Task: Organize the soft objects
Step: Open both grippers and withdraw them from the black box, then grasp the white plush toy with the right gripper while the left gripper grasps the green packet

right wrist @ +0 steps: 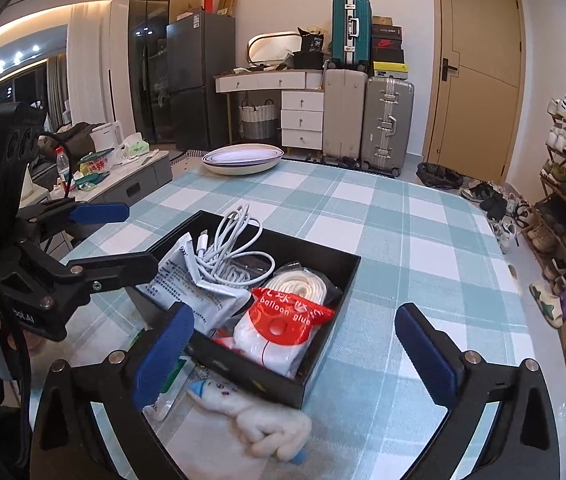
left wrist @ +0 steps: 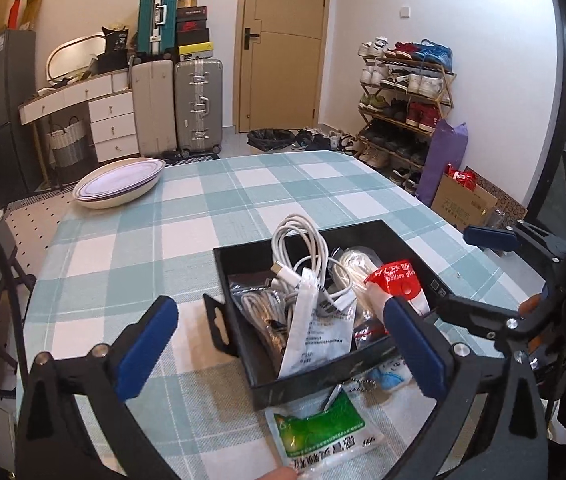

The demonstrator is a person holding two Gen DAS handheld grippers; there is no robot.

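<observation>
A black tray [left wrist: 243, 254] [right wrist: 345, 284] sits on the checked tablecloth. It holds white cables [left wrist: 303, 252] [right wrist: 235, 244], a white printed pouch [left wrist: 317, 332] [right wrist: 187, 280], a rope bundle [right wrist: 303, 286] and a red-and-white balloon glue packet [left wrist: 397, 280] [right wrist: 287, 320]. A green-and-white sachet [left wrist: 323, 436] lies in front of the tray. A white plush toy [right wrist: 259, 416] lies by the tray's near corner. My left gripper [left wrist: 283, 344] is open over the tray's near edge. My right gripper [right wrist: 295, 352] is open above the plush toy and tray corner.
A stack of shallow plates [left wrist: 119, 182] [right wrist: 243, 158] stands at the table's far left. Beyond the table are suitcases [left wrist: 179, 108], a shoe rack [left wrist: 403, 100], a cardboard box [left wrist: 465, 198] and a door [right wrist: 479, 68].
</observation>
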